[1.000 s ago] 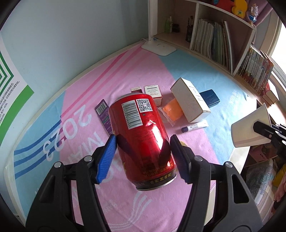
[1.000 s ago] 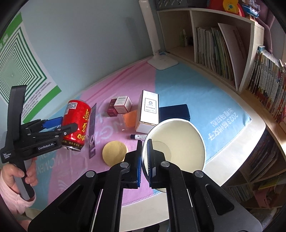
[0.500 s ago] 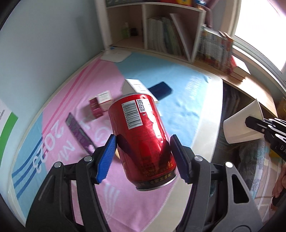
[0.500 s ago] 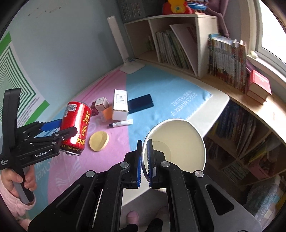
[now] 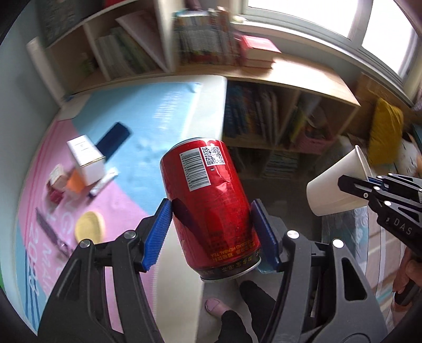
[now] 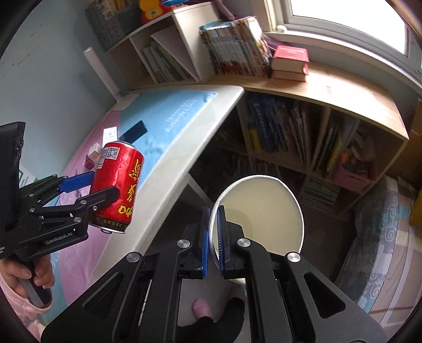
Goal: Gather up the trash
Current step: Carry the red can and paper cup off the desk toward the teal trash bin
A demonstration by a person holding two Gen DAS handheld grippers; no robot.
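Bookshelves (image 6: 303,137) fill the background beyond your desk (image 6: 184,147); your left hand-held gripper (image 5: 211,227) clamps the can (image 5: 208,195) at center frame, your right hand-held gripper (image 6: 213,237) pinches the cup's (image 6: 266,205) rim.

Daylight enters from the window (image 6: 350,23), blown out white. Left wrist view: motion blur over the bookshelf (image 5: 205,44) and worktop (image 5: 147,126) items (can (image 5: 208,200) sharp, glare streaks). Fisheye bends edges; corners dark.

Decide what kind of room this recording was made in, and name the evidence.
Probably a child's bedroom or study at home: bookshelves packed with books, a desk under a pastel cloth, and a patterned bed edge beside the window.
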